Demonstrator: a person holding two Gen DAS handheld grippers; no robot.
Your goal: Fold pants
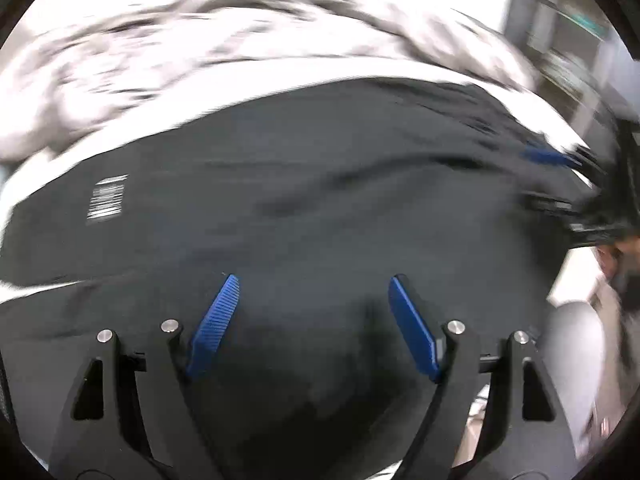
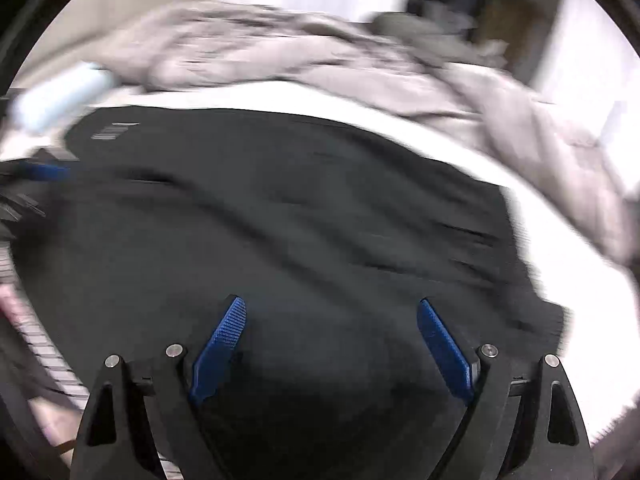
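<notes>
We see the black pants [image 1: 320,184] spread flat across a white sheet [image 1: 120,128] on a bed, filling most of both wrist views. Both pictures are smeared, so fine detail is lost.

In the left wrist view, far left on the dark cloth, there is a white printed mark [image 1: 107,197] made of thin upright bars, like a barcode; we cannot read any letters in it. Behind the pants lies a crumpled grey duvet [image 1: 168,44]. Toward the middle, the left gripper [image 1: 314,284] hangs over the near part of the pants with its blue pads [image 1: 214,322] standing well apart and nothing between them but the cloth below. Whether the tips touch the fabric we cannot tell. At the far right edge the other tool shows as a blue and black blur.

In the right wrist view, a pale blue rolled thing [image 2: 60,96] lies at the upper left on the sheet, too blurred to name. Just right of it the same printed mark [image 2: 114,131] shows on the pants, unreadable. In the lower middle the right gripper [image 2: 332,306] stands over the pants with its jaws spread wide, holding nothing. The grey duvet runs on to the right.
</notes>
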